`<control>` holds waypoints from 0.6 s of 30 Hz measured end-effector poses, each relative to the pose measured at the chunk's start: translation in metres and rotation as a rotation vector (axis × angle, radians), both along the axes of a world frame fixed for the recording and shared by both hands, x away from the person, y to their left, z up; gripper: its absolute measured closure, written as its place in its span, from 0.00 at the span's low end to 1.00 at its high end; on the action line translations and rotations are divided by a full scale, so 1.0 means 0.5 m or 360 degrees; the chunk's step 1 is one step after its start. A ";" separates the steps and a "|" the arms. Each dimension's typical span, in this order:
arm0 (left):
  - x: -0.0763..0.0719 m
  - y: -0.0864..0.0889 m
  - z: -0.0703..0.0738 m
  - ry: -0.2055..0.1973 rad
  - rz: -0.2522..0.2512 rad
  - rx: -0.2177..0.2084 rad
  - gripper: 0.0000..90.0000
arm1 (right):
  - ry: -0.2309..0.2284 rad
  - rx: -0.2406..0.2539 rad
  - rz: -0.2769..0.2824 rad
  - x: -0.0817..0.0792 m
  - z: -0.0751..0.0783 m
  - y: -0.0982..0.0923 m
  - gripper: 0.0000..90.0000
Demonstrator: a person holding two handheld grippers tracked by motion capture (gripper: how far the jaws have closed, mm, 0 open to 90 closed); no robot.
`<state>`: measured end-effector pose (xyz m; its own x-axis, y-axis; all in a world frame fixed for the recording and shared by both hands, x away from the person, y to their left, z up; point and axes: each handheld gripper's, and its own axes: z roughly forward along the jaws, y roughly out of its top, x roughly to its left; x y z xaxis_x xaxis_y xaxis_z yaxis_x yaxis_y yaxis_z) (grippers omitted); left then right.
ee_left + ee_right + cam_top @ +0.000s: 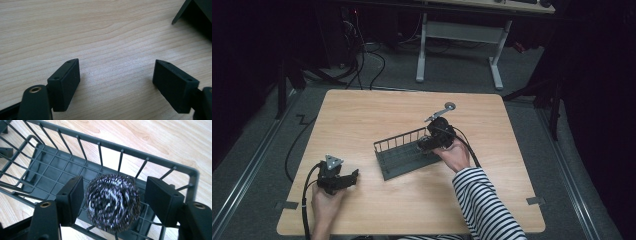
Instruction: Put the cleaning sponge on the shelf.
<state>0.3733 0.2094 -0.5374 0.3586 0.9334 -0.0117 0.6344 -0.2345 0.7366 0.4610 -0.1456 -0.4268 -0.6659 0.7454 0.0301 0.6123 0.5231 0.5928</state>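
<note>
A dark grey wire basket lies near the middle of the wooden table. In the right gripper view a round steel-wool scourer rests on the basket's floor by its end wall. My right gripper reaches down into that end of the basket. Its jaws stand either side of the scourer, with a gap on the right side, so it is open. My left gripper rests at the table's front left, open, with bare wood between its pads.
A silvery metal utensil with a round end lies on the table just beyond the basket. A corner of the basket shows at the top right of the left gripper view. Cables trail from both grippers. A desk frame stands on the floor beyond.
</note>
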 end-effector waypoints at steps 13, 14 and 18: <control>0.000 0.000 0.000 0.0000 0.0000 0.0001 0.25 | -0.0109 0.0119 -0.0031 -0.028 0.032 -0.049 0.39; 0.000 0.000 0.000 0.0000 0.0000 0.0001 0.25 | -0.0109 0.0119 -0.0031 -0.028 0.032 -0.049 0.39; 0.000 0.000 0.000 0.0002 -0.0001 0.0003 0.25 | -0.0121 0.0142 -0.0046 -0.037 0.040 -0.066 0.39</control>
<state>0.3733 0.2093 -0.5373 0.3590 0.9333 -0.0100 0.6350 -0.2364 0.7354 0.4425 -0.1785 -0.4068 -0.6470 0.7610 0.0473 0.5779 0.4490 0.6815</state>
